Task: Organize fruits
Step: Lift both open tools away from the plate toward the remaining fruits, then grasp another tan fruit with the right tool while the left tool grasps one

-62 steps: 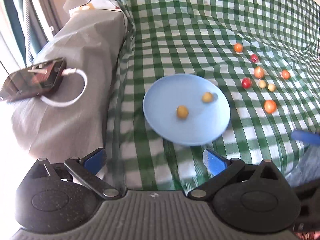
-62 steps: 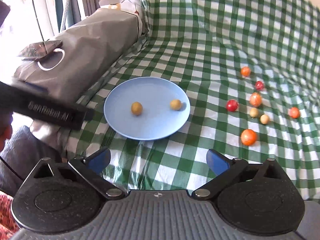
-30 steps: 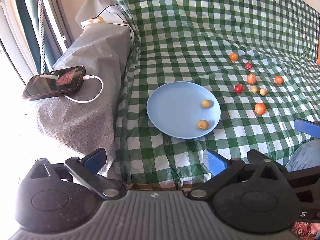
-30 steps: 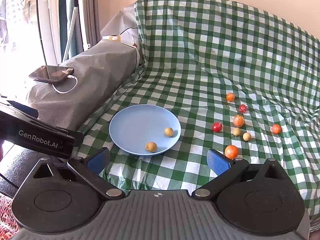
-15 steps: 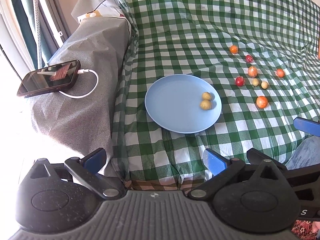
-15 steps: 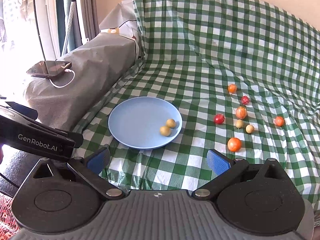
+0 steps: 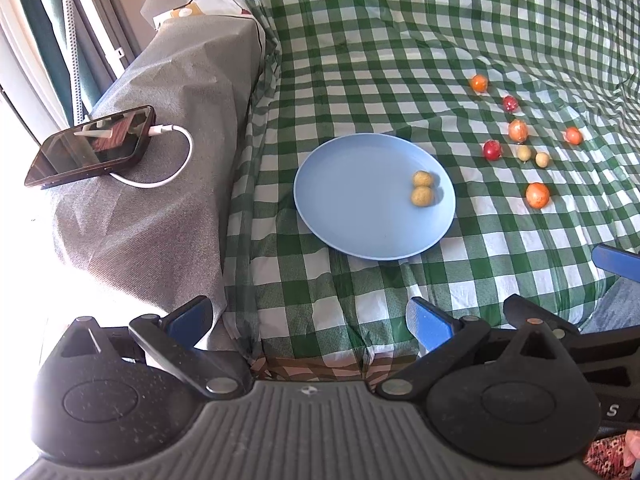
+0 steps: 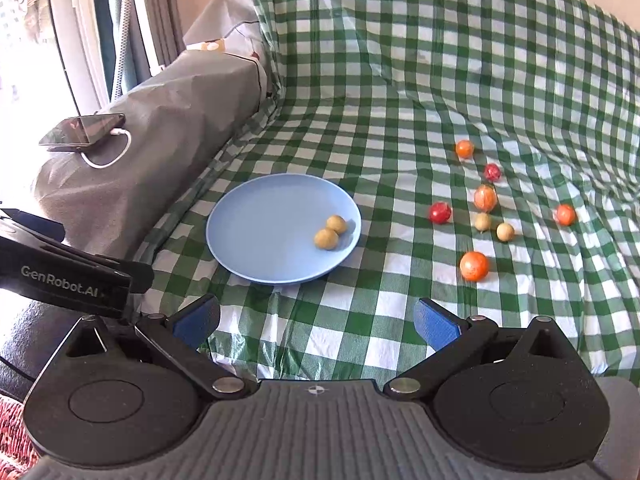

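A light blue plate [image 7: 352,200] [image 8: 260,224] lies on the green checked cloth and holds two small yellow-brown fruits [image 7: 422,188] [image 8: 331,232] that touch each other at its right side. Right of the plate, several small orange, red and pale fruits lie loose on the cloth, with an orange one [image 7: 537,195] [image 8: 474,266] nearest. My left gripper [image 7: 308,316] is open and empty, near the cloth's front edge. My right gripper [image 8: 316,320] is open and empty, in front of the plate. The other gripper's body [image 8: 68,276] shows at the left of the right wrist view.
A grey covered armrest [image 7: 160,160] stands left of the cloth, with a phone [image 7: 90,146] on a white charging cable [image 7: 172,160]. Curtains and a bright window are at the far left. The cloth rises up a backrest [image 8: 440,40] behind the fruits.
The two fruits rolled across the plate and now rest together at its right side. Both grippers drew back from the plate and then came slightly closer; both stayed open.
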